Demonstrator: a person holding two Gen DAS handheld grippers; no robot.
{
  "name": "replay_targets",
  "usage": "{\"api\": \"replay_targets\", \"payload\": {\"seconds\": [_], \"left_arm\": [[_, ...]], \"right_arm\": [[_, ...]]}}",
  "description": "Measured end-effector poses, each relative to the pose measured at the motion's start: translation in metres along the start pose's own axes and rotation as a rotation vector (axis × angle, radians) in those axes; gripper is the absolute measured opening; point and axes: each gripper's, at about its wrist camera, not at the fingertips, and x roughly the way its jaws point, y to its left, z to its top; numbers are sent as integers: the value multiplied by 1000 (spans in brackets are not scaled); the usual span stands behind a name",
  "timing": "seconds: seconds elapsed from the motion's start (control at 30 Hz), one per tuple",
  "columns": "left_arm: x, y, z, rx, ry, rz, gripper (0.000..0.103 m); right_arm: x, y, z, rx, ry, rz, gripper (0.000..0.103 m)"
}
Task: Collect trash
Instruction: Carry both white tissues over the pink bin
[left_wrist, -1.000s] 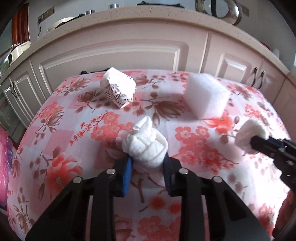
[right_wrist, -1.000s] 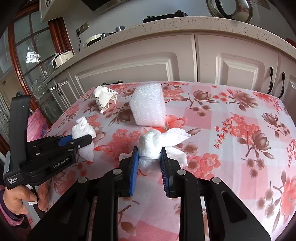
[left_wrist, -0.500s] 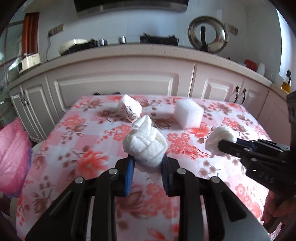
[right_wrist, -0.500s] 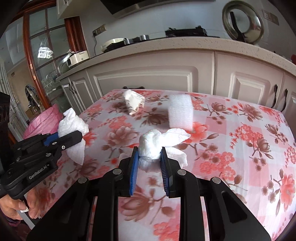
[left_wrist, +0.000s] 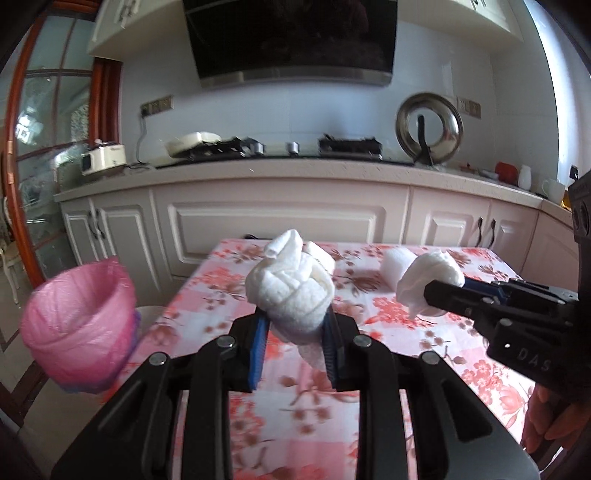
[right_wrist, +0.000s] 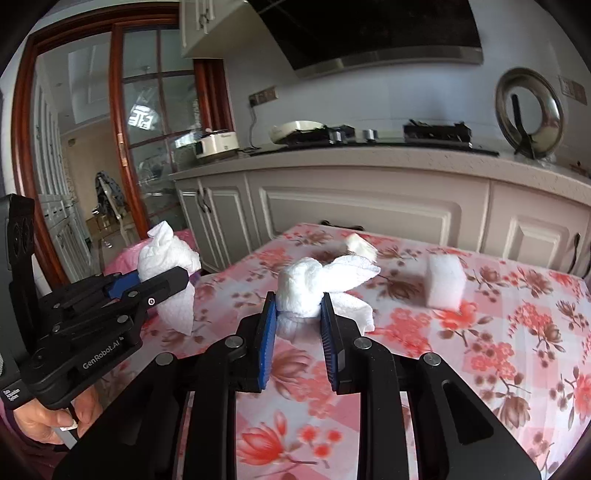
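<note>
Currently in carry step: left hand-held gripper (left_wrist: 295, 332) and right hand-held gripper (right_wrist: 298, 322) each clamp 1 tissue wad above the table (right_wrist: 480, 350); next, release over pink-lined bin (left_wrist: 79, 325).

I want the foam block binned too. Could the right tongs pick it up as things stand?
Probably not yet: the right tongs are shut on a tissue wad. The white foam block sits unobstructed on the table, so once the wad is dropped, likely yes.

Left gripper (left_wrist: 295, 332) and right gripper (right_wrist: 298, 325) each clamp something white, raised side by side.
</note>
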Motion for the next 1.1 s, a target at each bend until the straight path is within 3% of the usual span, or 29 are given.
{"api": "replay_targets", "payload": {"seconds": [0.2,0.43,1.1], "left_arm": [[-38,39,-9,-34,-73,50,26],[-60,85,-20,-90,-105,133,26],[-53,222,-20,-181,-114,349,26]], "right_arm": [[-1,47,6,-64,-31,76,23],[18,90,19,-117,-41,141,23],[146,197,59,-220,31,383,24]]}}
